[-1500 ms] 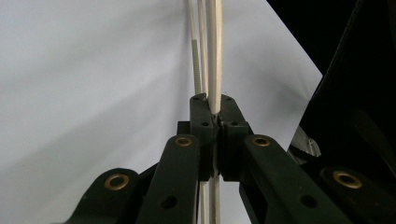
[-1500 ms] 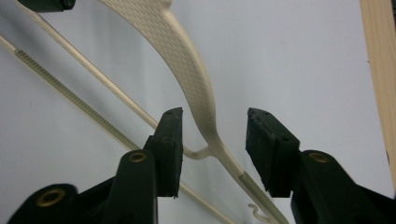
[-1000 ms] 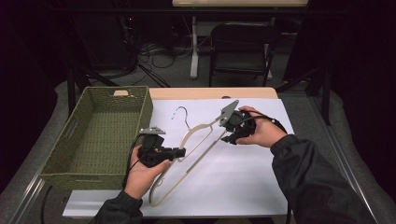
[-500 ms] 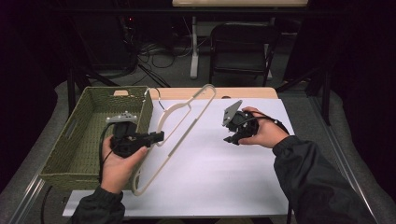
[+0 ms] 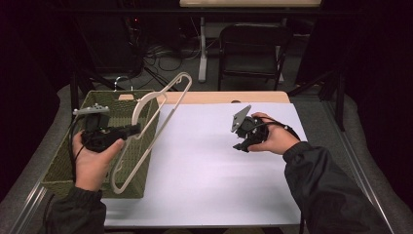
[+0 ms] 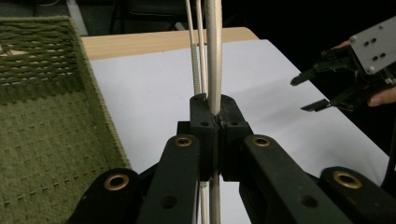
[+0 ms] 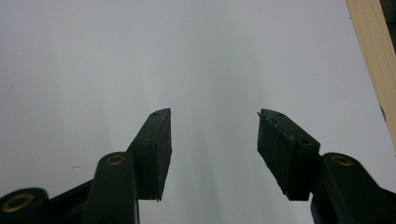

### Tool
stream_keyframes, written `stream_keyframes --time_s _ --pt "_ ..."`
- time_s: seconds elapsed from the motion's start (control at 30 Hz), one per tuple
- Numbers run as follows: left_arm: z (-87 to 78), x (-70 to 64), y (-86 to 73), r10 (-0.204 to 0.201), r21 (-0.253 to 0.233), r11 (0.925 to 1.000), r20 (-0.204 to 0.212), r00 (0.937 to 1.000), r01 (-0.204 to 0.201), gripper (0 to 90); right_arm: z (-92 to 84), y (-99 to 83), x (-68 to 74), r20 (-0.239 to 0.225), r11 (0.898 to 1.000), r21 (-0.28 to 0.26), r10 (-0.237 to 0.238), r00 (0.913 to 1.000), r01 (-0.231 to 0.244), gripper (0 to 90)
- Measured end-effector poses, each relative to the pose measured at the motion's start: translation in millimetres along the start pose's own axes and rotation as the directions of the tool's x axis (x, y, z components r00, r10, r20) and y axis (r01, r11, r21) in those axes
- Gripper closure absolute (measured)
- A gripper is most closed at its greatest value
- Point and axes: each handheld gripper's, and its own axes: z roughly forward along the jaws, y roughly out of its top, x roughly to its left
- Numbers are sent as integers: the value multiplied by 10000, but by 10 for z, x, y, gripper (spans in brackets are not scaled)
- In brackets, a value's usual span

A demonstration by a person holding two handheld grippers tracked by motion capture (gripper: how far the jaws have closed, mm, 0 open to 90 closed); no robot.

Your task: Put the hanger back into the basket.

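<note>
Hanger over basket rim, white sheet bare

From my remote seat this looks like a dark lab: black curtains, tangled cables on the floor, a folding chair behind the paper-covered counter.

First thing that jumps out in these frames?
The pale hanger, clamped in the left gripper and held tilted in the air above the right wall of the green basket at the table's left. At the right, the right gripper sits with nothing between its jaws over the white sheet; they have just been opening.
</note>
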Motion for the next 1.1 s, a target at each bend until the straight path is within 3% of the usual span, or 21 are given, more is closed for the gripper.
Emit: stream_keyframes --time_s 0.2,0.43,0.53,0.63,0.73,0.9,0.97,1.1 --pt "-23 142 79 -21 71 10000 -375 9993 24 874 3 -3 -6 22 10000 -2 21 10000 -21 444" --pt "-97 296 178 631 186 9979 -789 9949 -618 874 14 -10 -3 43 10000 84 -15 10000 14 444" --pt "-138 369 213 1346 403 9906 -1216 9834 -1306 874 22 -19 -7 29 9999 118 32 10000 -32 443" --pt "-182 466 218 1727 531 9846 -1597 9719 -1663 874 34 -27 -13 65 9999 120 122 9999 -123 444" --pt "-244 594 201 1710 386 9852 -1641 9715 -1669 874 44 -31 -11 76 9998 134 167 9998 -168 444" --pt "-302 758 156 2154 637 9764 -2144 9527 -2064 874 54 -41 -15 87 9998 127 153 9998 -155 444" --pt "-308 833 137 2128 724 9768 -2233 9512 -2016 874 56 -43 -16 74 9998 158 141 9999 -142 443" --pt "-311 959 94 2433 984 9692 -2375 9404 -2259 874 55 -40 -11 67 9997 210 157 9999 -158 441"
